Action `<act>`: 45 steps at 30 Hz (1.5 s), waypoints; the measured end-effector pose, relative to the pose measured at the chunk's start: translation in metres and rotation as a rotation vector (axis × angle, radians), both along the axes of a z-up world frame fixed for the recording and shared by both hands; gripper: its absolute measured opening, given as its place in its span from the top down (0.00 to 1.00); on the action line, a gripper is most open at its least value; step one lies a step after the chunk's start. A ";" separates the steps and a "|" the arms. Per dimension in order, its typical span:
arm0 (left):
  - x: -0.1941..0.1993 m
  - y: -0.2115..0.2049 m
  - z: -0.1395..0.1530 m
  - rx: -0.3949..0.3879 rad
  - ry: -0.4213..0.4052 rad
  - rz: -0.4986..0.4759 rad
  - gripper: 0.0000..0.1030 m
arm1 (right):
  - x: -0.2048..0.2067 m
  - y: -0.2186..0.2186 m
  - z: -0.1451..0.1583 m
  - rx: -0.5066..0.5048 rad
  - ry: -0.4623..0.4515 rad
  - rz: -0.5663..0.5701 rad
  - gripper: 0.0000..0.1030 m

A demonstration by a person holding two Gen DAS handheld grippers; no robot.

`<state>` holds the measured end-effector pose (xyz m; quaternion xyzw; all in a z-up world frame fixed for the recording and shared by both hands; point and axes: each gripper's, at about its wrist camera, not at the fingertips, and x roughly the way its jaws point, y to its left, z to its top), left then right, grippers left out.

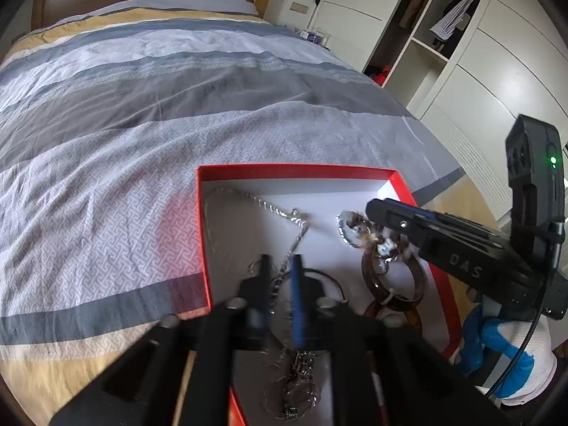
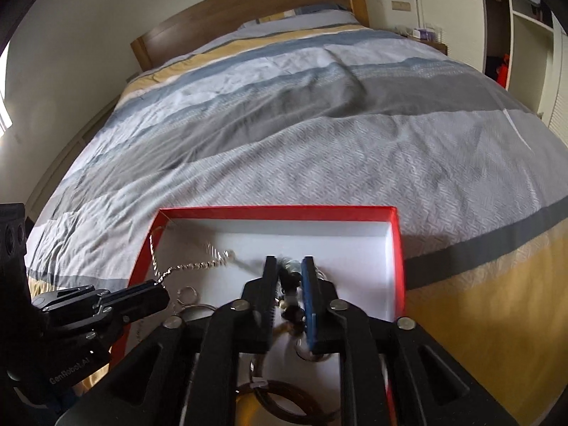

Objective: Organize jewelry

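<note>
Both tongs are down in the shallow red cardboard box with white inside [image 1: 397,181], which sits at the near edge of the striped grey-blue-yellow bedspread [image 1: 177,99]. Left black two-finger gripper [image 1: 280,266]: jaws slightly apart, silver link chain [image 1: 284,213] running through the gap; blurred, so I cannot tell if the pads actually press it. Right black two-finger gripper [image 2: 289,277]: jaws also narrowly spread, dark beaded trinket cluster [image 2: 291,305] between them, contact unclear.

Jewelry is all inside the box: chain across the far-left part, brown glossy bangle [image 1: 394,284] at near right, small silver rings [image 2: 186,293] near the left wall.

Step, as I judge it: engaging tangled pieces to separate or lay them out. Next move calls for a firm pinch on one strand each, then a slow pull apart so nothing snags.

Readable text: "DAS" on the right gripper body, "GenRobot.AI" on the left one.
</note>
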<state>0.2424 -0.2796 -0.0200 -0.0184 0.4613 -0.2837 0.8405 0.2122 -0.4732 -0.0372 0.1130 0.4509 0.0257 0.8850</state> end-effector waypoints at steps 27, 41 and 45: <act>-0.166 0.122 0.079 0.168 -0.191 0.296 0.54 | -0.159 0.101 0.064 -0.049 -0.057 0.100 0.31; -0.244 0.170 0.096 0.255 -0.261 0.447 0.54 | -0.226 0.147 0.084 -0.166 -0.099 0.075 0.01; -0.252 0.175 0.100 0.246 -0.284 0.454 0.54 | -0.233 0.154 0.083 -0.191 -0.102 0.078 0.00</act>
